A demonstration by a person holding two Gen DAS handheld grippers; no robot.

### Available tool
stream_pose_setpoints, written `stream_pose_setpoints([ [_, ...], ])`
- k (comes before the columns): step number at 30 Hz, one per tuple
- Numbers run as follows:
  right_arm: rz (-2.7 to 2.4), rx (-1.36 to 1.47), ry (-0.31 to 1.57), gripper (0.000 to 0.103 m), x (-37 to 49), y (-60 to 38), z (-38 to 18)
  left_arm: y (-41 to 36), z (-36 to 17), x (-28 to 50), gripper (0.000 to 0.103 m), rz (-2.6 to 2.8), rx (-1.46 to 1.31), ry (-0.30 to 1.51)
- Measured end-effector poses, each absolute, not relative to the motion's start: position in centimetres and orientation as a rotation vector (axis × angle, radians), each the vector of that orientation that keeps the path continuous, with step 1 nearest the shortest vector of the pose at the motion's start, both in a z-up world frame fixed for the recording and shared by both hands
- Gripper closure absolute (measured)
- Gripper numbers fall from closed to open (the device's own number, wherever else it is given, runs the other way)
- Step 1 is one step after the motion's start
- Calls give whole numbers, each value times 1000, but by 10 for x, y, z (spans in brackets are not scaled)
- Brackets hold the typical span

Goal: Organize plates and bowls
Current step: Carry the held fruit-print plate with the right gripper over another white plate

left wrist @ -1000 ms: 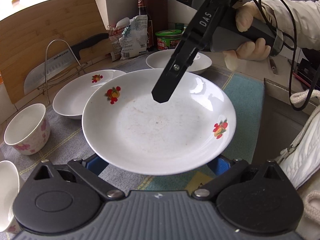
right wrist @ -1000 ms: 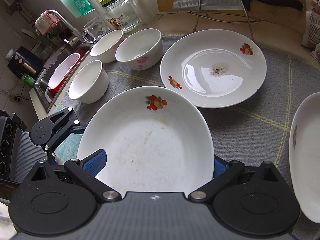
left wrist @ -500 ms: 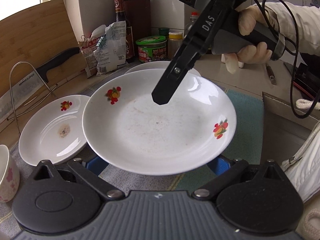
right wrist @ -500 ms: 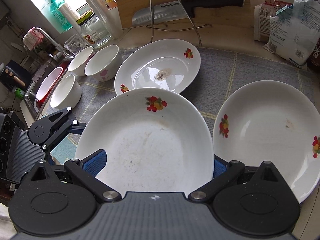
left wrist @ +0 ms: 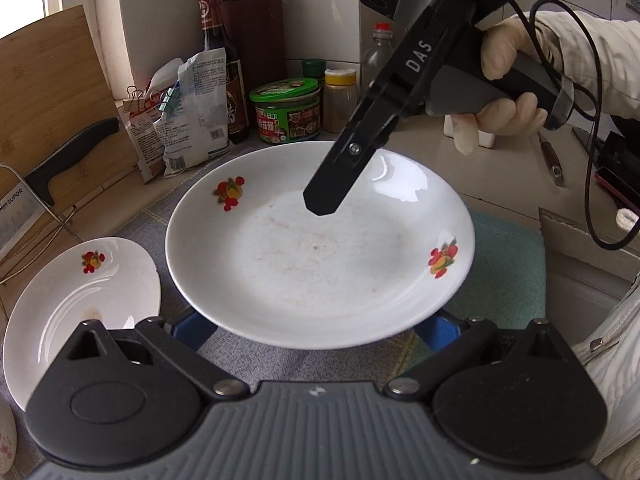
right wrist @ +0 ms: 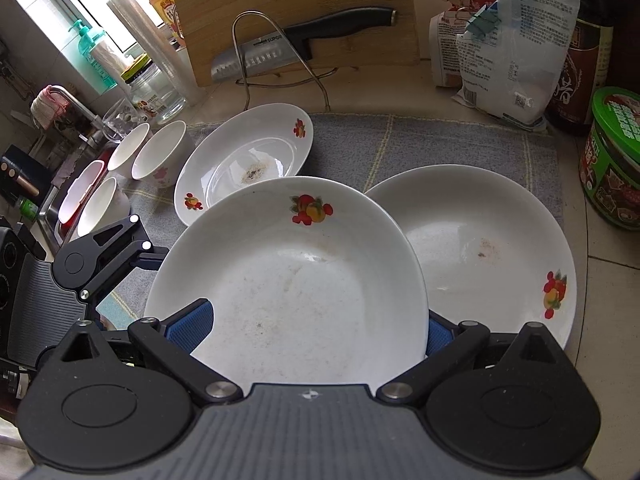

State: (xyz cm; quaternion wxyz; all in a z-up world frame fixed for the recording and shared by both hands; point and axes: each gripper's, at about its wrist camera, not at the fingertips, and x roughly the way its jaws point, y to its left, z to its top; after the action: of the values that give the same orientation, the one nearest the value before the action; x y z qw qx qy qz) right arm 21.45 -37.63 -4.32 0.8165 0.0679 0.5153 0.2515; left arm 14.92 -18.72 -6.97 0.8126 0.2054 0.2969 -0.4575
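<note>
A white plate with fruit prints [left wrist: 320,248] is held in the air between both grippers. My left gripper [left wrist: 316,328] is shut on its near rim. My right gripper [right wrist: 308,328] is shut on the opposite rim; the plate fills the right wrist view [right wrist: 288,288]. Under and beside it a second fruit-print plate [right wrist: 492,248] lies on the grey mat. A third plate with a dark stain [right wrist: 248,160] lies further left, also in the left wrist view [left wrist: 80,300]. Several white bowls [right wrist: 160,156] stand at the mat's left end.
A grey mat [right wrist: 440,140] covers the counter. A cutting board with a knife on a wire rack [right wrist: 288,48] stands at the back. Bags [right wrist: 508,44], a green tin [right wrist: 612,160] and bottles [left wrist: 220,60] line the right back. A sink [right wrist: 72,196] is at far left.
Both grippers have carried the held plate to the right, away from the bowls and the stained plate, until it hangs over the left part of the right-hand plate.
</note>
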Motion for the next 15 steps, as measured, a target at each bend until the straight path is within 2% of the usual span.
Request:
stream_pose_setpoints([
  [15, 522, 167, 1107, 0, 236, -407, -58, -217, -77, 170, 1, -970, 418, 679],
])
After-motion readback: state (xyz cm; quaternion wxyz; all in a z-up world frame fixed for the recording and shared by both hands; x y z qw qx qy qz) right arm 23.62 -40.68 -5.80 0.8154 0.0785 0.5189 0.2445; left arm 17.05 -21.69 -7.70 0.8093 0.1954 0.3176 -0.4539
